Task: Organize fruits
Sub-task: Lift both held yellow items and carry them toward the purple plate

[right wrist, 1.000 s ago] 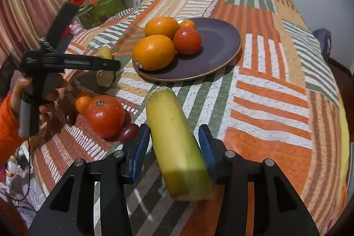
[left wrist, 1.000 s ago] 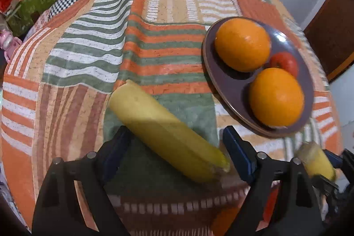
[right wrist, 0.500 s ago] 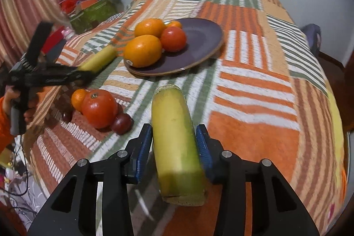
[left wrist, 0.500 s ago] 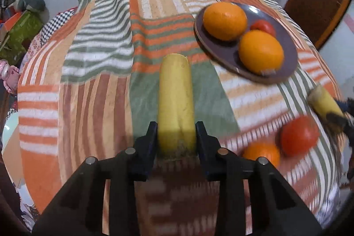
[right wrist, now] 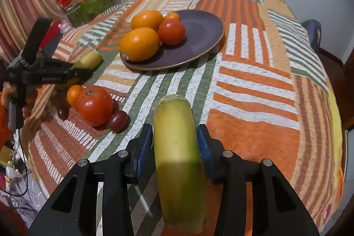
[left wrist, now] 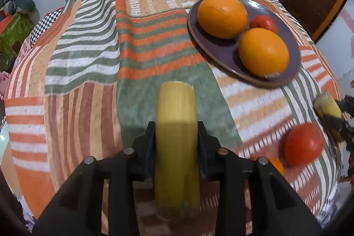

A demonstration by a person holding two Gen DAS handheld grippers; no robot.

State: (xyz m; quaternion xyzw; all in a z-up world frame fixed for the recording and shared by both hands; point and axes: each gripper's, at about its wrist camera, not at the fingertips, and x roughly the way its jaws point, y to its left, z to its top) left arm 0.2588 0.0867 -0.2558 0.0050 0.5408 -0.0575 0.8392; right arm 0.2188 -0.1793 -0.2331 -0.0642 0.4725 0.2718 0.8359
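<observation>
Now both grippers clamp smooth, blunt-cut banana pieces lengthwise: the left gripper [left wrist: 176, 141] holds a yellow banana piece [left wrist: 176, 125], the right gripper [right wrist: 174, 143] a greenish banana piece [right wrist: 177, 147], both near the glossy purple plate [right wrist: 199, 37] of round oranges [right wrist: 140, 43] on the striped quilt [right wrist: 254, 92].

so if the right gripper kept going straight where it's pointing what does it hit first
Probably the purple plate: the right gripper, shut on a banana, points over bare tablecloth toward its near rim. Depth is unclear, so it might pass just right of the rim.
</observation>
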